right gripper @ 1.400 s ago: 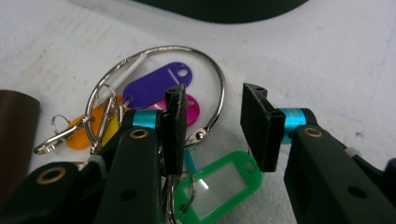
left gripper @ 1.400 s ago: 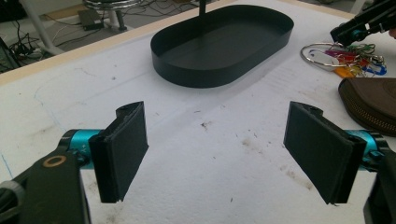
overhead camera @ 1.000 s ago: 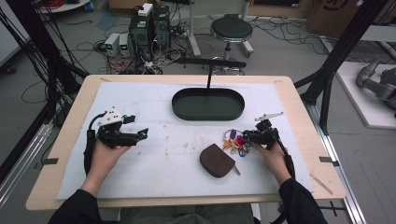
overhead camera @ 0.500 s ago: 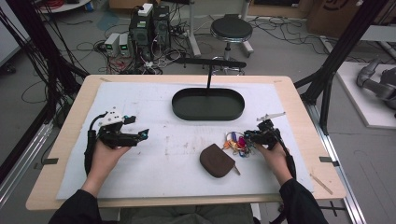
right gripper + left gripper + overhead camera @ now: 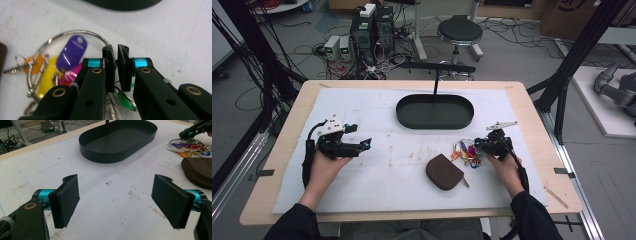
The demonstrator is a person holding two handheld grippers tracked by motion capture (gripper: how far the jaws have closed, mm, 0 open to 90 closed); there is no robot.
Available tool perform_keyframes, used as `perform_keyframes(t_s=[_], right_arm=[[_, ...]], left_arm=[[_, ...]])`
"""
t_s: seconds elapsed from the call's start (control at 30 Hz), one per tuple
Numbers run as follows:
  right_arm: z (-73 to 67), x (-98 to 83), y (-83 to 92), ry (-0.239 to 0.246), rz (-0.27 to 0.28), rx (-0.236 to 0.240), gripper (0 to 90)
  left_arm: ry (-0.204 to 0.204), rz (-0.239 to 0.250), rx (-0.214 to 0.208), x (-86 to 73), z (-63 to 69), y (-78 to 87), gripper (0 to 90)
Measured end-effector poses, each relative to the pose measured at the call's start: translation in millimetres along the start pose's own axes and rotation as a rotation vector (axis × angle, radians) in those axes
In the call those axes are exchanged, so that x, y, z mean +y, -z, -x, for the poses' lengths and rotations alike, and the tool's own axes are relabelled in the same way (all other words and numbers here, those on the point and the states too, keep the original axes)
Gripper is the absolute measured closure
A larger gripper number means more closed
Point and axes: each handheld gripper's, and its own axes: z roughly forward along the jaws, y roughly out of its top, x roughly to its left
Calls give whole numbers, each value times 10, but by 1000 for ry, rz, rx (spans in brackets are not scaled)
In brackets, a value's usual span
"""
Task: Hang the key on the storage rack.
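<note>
Cables and computer boxes clutter the floor behind a pale wooden table (image 5: 532, 107) covered by a white mat. Seen from above, a person's forearms reach in from the near edge, a gripper in each hand. Right gripper (image 5: 484, 145) sits at a bunch of keys (image 5: 466, 151) with coloured tags on a big wire ring, lying right of centre on the mat. Its jaws have just been closing and now stand nearly together, apparently pinched on the ring — in the right gripper view the ring (image 5: 75, 33) curves into the slit between them. Just beside the keys, toward the person, lies a brown zip pouch (image 5: 444, 171). A black oval tray (image 5: 434, 111) stands farther back, beyond the keys. Left gripper (image 5: 116, 200) rests well apart on the left, jaws wide open and empty — the right hand is far nearer.
</note>
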Motion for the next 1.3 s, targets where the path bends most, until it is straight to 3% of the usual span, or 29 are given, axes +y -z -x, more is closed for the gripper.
perform_keyframes(t_s=[0.17,0.3,0.47,0.5,0.53,0.57,0.67,0.77,0.9,1.0,1.13,1.3], right_arm=[[49,16,129,-26,104,8,856],[82,20,252,-51,191,65,851],[80,10,316,-41,217,133,846],[45,0,353,-32,218,168,851],[45,0,353,-32,218,168,851],[20,-11,395,-11,227,189,900],[-8,-32,402,-2,198,213,894],[3,-60,374,-17,182,204,840],[55,-52,299,-50,160,144,796],[70,-21,169,-59,108,114,764],[33,7,11,-27,29,80,754],[28,7,-102,-1,-22,51,754]], left_arm=[[6,2,3,-7,-14,3,222],[8,3,1,-8,-17,2,222],[6,5,-1,2,-20,-1,222],[7,7,-5,7,-18,-11,222],[7,7,-5,7,-18,-11,222],[2,6,-7,11,-20,-18,222],[2,7,-15,21,-17,-56,222],[-6,8,-22,39,0,-88,222],[-8,8,-26,57,32,-117,222],[-8,4,-28,55,49,-103,222],[-11,1,-22,31,48,-71,222],[5,-1,-14,-16,24,-24,222]])
